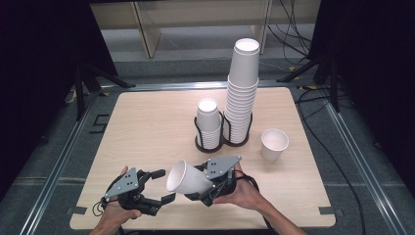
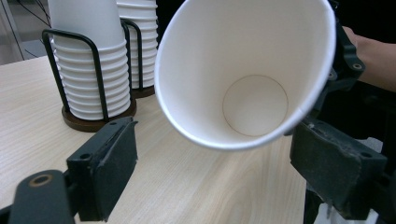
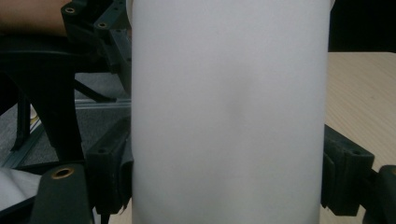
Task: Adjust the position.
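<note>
Right gripper (image 1: 204, 188) clamps a white cup (image 1: 186, 178) lying sideways, mouth left; left gripper (image 1: 164, 185) jaws apart, empty

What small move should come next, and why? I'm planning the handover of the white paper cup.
Probably ease the left gripper forward around the rim of the white paper cup. The right gripper clamps the cup's body, its mouth faces the left gripper's open jaws, and nothing lies between them yet.

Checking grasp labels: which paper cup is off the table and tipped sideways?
The cup clamped in the right gripper, mouth toward the left gripper; the others stand upright.
</note>
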A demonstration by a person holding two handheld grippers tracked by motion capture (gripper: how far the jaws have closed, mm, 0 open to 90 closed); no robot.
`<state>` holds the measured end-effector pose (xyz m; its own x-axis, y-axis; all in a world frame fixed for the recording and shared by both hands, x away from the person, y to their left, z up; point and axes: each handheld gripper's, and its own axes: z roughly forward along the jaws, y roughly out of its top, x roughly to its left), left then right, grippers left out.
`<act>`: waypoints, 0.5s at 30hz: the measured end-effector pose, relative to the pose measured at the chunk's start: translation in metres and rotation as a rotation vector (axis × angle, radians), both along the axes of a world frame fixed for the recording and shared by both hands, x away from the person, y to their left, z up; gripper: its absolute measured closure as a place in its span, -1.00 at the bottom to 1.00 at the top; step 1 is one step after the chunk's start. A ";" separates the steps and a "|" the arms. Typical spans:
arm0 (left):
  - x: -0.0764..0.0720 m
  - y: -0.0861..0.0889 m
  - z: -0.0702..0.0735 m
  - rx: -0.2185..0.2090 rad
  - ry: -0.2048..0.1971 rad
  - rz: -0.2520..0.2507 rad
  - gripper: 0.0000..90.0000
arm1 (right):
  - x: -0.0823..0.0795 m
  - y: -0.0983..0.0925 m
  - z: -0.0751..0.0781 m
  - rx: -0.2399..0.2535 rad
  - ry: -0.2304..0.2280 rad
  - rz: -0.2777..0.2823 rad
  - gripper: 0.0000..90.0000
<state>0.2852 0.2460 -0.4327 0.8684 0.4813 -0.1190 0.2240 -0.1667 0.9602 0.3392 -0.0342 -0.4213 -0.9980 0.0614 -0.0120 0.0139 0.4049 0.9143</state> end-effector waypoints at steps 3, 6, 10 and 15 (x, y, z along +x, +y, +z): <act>-0.001 -0.002 0.000 -0.003 -0.004 -0.011 -0.69 | -0.001 0.002 -0.001 -0.002 0.000 0.009 -0.52; -0.002 -0.004 0.001 -0.005 -0.015 -0.017 -0.71 | -0.001 0.003 0.000 0.006 -0.015 0.017 -0.52; -0.003 -0.005 0.002 0.002 -0.031 -0.022 -0.75 | -0.003 0.005 0.000 0.011 0.001 0.030 -0.51; -0.004 -0.007 0.003 -0.009 -0.042 -0.030 -0.87 | -0.004 0.010 -0.001 0.012 -0.017 0.051 -0.51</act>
<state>0.2811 0.2386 -0.4302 0.8867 0.4541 -0.0868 0.1789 -0.1638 0.9701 0.3350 -0.0241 -0.4221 -0.9995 0.0103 -0.0285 -0.0222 0.3939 0.9189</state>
